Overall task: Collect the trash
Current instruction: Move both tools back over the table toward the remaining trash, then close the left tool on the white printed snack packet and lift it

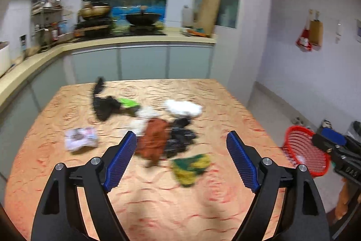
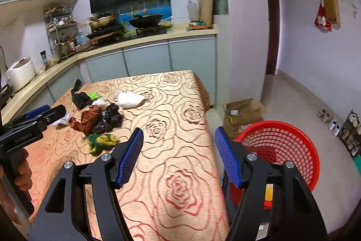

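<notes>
Gaping left gripper (image 1: 181, 141), right gripper (image 2: 179, 139) — fingers empty

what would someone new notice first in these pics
The trash heap mid-table catches the eye first: a brown bag, black bags, a white wad and a green-yellow scrap on the rose-patterned cloth. Next comes the red basket on the floor by the table's right edge. Both the left gripper and the right gripper frame the scene, open and empty.
</notes>
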Available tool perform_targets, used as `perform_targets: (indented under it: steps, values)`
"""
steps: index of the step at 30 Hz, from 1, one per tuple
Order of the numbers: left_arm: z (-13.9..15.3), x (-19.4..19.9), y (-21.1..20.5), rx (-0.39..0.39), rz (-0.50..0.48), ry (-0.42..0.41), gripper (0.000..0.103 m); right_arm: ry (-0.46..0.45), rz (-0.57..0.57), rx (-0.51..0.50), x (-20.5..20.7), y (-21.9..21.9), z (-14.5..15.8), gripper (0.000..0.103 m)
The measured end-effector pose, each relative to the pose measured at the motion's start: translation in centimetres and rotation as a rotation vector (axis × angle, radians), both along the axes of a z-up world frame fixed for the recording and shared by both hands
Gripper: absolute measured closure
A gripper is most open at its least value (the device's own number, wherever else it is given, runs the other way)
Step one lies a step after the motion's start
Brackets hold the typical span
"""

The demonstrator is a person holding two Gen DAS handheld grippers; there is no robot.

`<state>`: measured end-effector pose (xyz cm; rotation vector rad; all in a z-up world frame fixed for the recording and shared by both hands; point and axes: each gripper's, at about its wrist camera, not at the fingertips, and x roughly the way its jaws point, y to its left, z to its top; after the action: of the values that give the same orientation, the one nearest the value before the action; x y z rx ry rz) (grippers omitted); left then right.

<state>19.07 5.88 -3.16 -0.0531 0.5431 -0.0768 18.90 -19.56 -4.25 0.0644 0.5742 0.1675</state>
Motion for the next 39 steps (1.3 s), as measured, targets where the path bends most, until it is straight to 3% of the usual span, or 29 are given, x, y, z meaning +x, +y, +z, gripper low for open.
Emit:
perform_targets:
  steps: [8, 12, 25, 29, 39]
  values:
    - [-0.9, -0.9, 8.9, 0.028, 0.176, 0.010, 0.019, 0.010, 0.029, 0.000, 0.3, 1.7, -0.2, 0.034]
    - [-1.2, -0.6, 11.6, 0.072, 0.208, 0.014, 0.019, 0.018, 0.044, 0.000, 0.6, 2.7, -0.3, 0.034]
    - [-4.3, 4.7, 14.7, 0.141, 0.116, 0.086, 0.017, 0.046, 0.078, -0.021, 1.7, 5.1, -0.9, 0.034]
    - [-5.3, 7.1, 15.8, 0.117, 0.086, 0.122, 0.017, 0.053, 0.076, -0.024, 2.1, 5.3, -1.0, 0.034]
    - [-7.1, 10.6, 15.2, 0.148, -0.024, 0.182, 0.017, 0.067, 0.054, -0.025, 3.3, 5.1, -1.2, 0.034]
